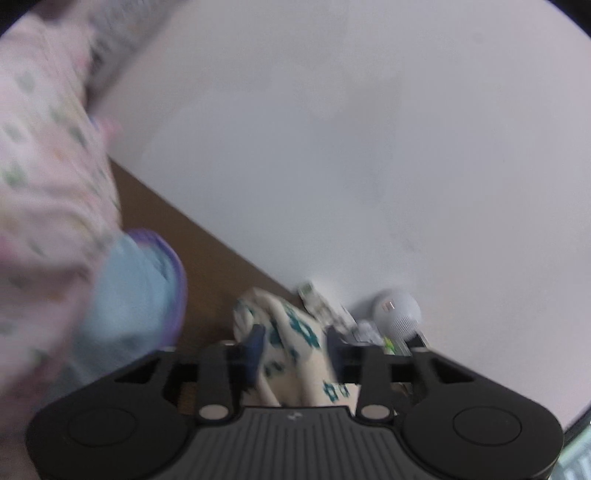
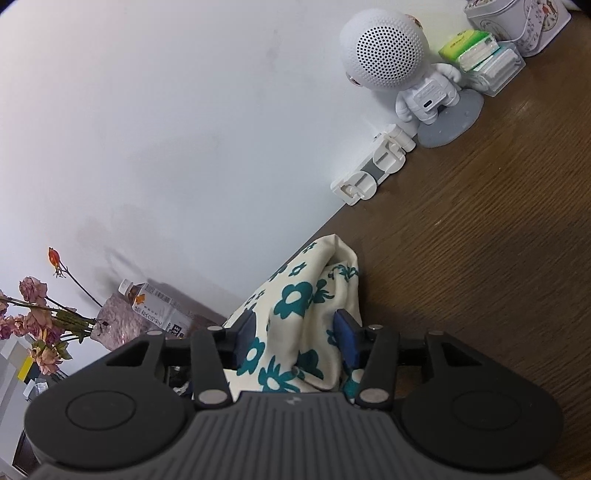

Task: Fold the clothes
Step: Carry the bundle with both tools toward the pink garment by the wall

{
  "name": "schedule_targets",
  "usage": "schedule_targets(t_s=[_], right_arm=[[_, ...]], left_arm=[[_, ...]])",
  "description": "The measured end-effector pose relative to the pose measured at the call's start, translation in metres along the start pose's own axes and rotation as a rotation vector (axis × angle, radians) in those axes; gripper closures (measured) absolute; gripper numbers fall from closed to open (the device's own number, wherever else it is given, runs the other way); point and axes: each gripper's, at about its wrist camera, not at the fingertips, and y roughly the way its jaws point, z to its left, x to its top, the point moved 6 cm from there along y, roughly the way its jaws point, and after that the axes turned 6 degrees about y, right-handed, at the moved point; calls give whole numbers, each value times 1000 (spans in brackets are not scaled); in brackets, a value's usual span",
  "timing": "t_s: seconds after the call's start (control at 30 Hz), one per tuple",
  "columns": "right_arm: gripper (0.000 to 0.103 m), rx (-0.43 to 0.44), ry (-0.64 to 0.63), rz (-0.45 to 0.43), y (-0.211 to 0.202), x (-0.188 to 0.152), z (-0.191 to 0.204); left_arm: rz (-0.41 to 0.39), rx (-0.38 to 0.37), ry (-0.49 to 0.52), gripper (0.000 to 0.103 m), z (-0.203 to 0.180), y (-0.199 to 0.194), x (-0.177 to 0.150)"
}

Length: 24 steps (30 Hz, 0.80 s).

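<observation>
A cream cloth with teal flowers rises in a bunch from the brown wooden table, close to the white wall. My right gripper is shut on it, and the fabric fills the gap between its blue pads. The left wrist view is blurred. There the same cloth is bunched between the fingers of my left gripper, which is shut on it too. Both gripper bodies hide the lower part of the cloth.
A white astronaut-shaped speaker, a white plastic clip, tissue packs and a tin line the wall. A bottle and dried roses are at the left. Blurred pink patterned fabric and a light blue piece fill the left wrist view's left side.
</observation>
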Motion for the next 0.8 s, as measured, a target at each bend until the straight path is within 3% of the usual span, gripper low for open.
schedule_targets(t_s=[0.03,0.1,0.17,0.27,0.8], right_arm=[[55,0,1,-2,-1,0,0],[55,-2,4,-2,-1,0,-1],[55,-5,2,1,0,-1,-1],[55,-4,0,1,0,-1,0],[55,-6,-3,15,3,-5,0]], left_arm=[[-11,23,1,38,0,-2,2],[12,34,-8,33,3,2,0],[50,29,-19,37,4,11,-5],[59,-29,-16,53,-2,16,-8],[149,-141,-37,53,-5,40,-18]])
